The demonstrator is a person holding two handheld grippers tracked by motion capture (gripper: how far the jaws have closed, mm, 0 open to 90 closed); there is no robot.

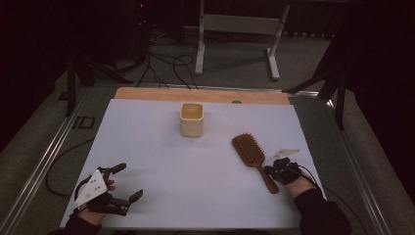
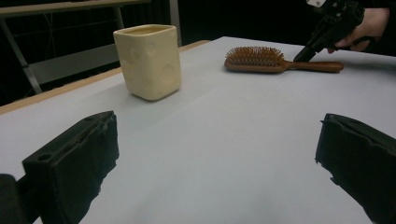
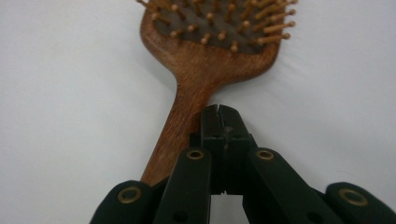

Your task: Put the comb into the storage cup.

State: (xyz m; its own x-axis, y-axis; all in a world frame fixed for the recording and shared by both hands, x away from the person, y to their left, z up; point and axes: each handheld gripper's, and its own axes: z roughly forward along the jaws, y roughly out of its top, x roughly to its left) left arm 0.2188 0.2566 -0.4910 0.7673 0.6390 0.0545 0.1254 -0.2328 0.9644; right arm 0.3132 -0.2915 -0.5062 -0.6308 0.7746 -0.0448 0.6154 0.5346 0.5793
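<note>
From high up, a wooden hairbrush [image 1: 254,160] lay on the right side of the white table [image 1: 161,147], bristles up, its handle toward the person. A cream cup [image 1: 191,119] stood farther back, near the middle, well apart from the brush. The right gripper [image 1: 277,172] sat just beside the near end of the handle. The left gripper [image 1: 128,182] rested near the left corner, its jaws spread wide with nothing in them.

In the left gripper view, the two black jaws stood far apart over bare table. The cup [image 2: 148,60] was ahead on the left, and the hairbrush [image 2: 275,61] lay far off to the right, where the right gripper [image 2: 304,52] pointed down at its handle.

In the right gripper view, the right gripper [image 3: 218,112] had its jaws pressed tight together, holding nothing. Their tips sat just beside the hairbrush [image 3: 205,60] handle, close to where it widens into the head; I could not tell if they touched it.

It looked like the reaching step: the brush was not picked up yet. Next, I think the right jaws would have to open, go around the handle, then squeeze it.
</note>
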